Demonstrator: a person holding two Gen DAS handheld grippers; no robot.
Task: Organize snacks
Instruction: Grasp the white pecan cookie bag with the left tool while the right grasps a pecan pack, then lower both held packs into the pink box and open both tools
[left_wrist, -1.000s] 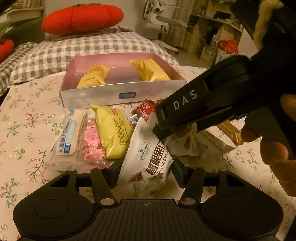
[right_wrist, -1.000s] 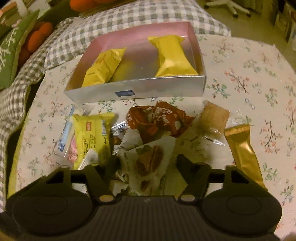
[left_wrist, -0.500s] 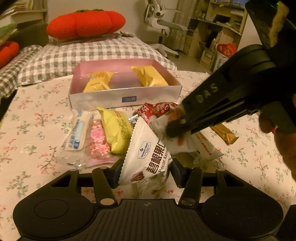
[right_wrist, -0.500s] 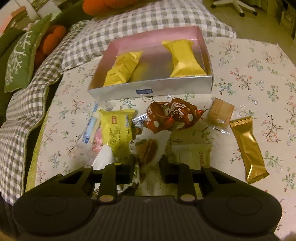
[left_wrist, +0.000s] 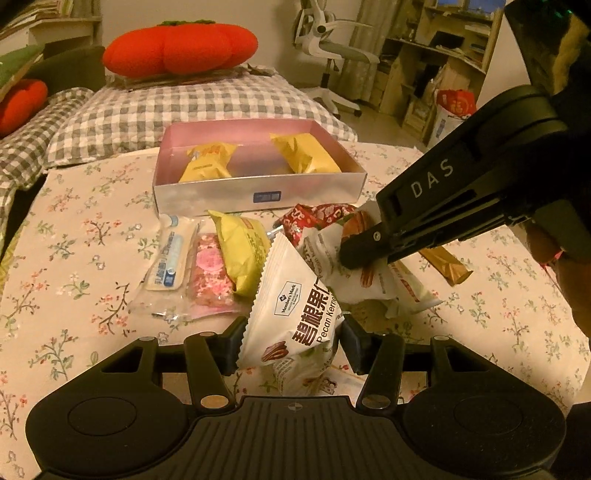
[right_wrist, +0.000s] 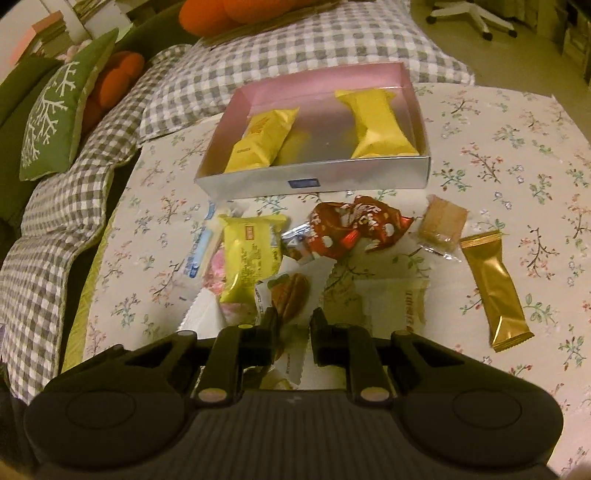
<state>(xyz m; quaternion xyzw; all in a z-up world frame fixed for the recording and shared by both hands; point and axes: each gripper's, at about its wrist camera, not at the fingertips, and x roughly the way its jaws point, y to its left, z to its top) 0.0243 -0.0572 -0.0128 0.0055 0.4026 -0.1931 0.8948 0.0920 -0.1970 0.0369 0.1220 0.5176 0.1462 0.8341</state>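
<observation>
My left gripper (left_wrist: 291, 334) is shut on a white pecan kernel packet (left_wrist: 295, 306) and holds it upright above the floral tablecloth. Coming in from the right, my right gripper (left_wrist: 360, 251) (right_wrist: 294, 325) is shut on the edge of a second white pecan packet (left_wrist: 354, 273) (right_wrist: 290, 295), just beyond the first. A silver box with a pink inside (left_wrist: 258, 195) (right_wrist: 314, 181) stands behind the pile. Two yellow packets (right_wrist: 262, 140) (right_wrist: 376, 125) lie in it.
Loose snacks lie in front of the box: a yellow packet (right_wrist: 251, 258), a red wrapper (right_wrist: 354, 229), a wrapped biscuit (right_wrist: 443, 221), a gold bar (right_wrist: 495, 288), a long white packet (right_wrist: 399, 299), a blue-white packet (left_wrist: 166, 258) and a pink one (left_wrist: 210, 273). Checked cushions (right_wrist: 66, 206) border the table's left and far sides.
My right gripper's jaws closed on the second pecan packet and lifted it a little. The left gripper rose slightly with its packet held.
</observation>
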